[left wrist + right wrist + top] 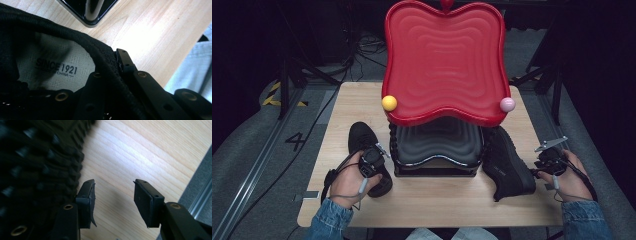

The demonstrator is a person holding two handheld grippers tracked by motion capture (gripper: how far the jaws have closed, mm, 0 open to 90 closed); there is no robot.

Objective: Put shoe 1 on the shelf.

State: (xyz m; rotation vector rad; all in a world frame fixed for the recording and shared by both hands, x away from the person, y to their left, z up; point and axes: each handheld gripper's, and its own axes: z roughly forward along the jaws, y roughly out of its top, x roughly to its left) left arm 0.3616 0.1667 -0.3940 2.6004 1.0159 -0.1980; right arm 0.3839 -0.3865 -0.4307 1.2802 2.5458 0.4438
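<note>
A: Step in hand, as I read it: picking up the shoes. My left gripper [374, 159] has its fingers clamped on the padded collar of the left black mesh sneaker [364, 145], one finger inside over the grey insole [53, 68], the other outside. That shoe sits on the light wooden tabletop [357, 102], just left of the black ribbed tray stand [437, 150] under the red wavy plastic tray [444, 60].

B: Left hand pose?

A: Palm over the heel, forearm in from the bottom, gripper pointing forward and down.

B: And the right?

A: Right gripper [113, 202] has fingers apart, nothing between them, hovering over bare wood just beside the right black sneaker [507, 162]. Hand low near the right table edge.

B: Next?

A: My call: lift left cleanly, then swing right in onto its shoe's collar.
</note>
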